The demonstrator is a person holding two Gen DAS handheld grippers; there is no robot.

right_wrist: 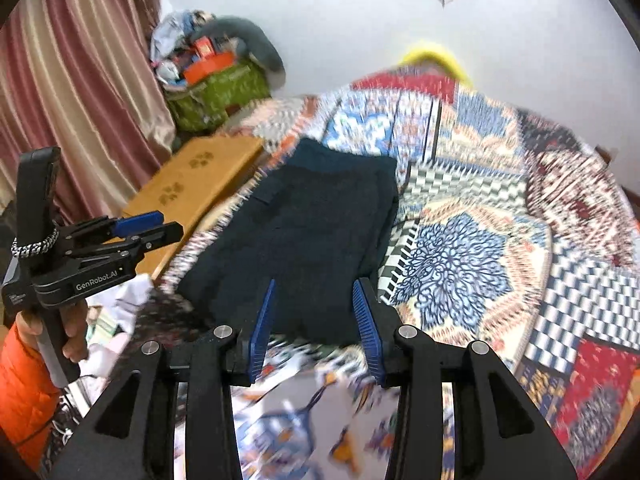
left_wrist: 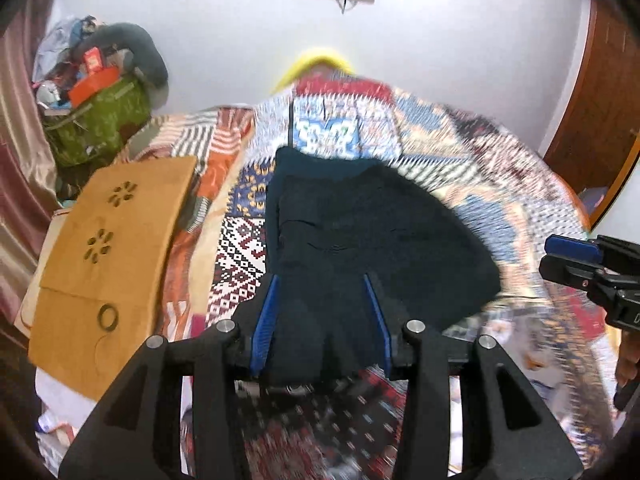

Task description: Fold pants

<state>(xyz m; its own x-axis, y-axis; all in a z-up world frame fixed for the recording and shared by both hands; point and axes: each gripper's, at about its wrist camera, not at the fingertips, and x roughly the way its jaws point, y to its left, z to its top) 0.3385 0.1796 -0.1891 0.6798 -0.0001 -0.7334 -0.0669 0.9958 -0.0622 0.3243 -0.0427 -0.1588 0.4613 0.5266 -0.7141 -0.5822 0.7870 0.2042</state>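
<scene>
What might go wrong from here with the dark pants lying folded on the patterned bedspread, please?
1. The left gripper and right gripper stand open at the near edge of the pants; a fresh pinch might catch only the top layer.
2. The bedspread lies directly underneath and could get pinched too.

White wall [left_wrist: 440,60], pink curtains [right_wrist: 80,80], patchwork-quilted bed [right_wrist: 500,200], wooden door [left_wrist: 592,100]

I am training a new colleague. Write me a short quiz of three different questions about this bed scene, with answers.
1. True or false: the dark navy folded pants lie on the patchwork bedspread.
2. What lies left of the pants? A: flat tan wooden board. B: a chair.
3. Does the left gripper or the right gripper pinch cloth?

Key: 1 true; 2 A; 3 neither, both jaws stand open.
</scene>
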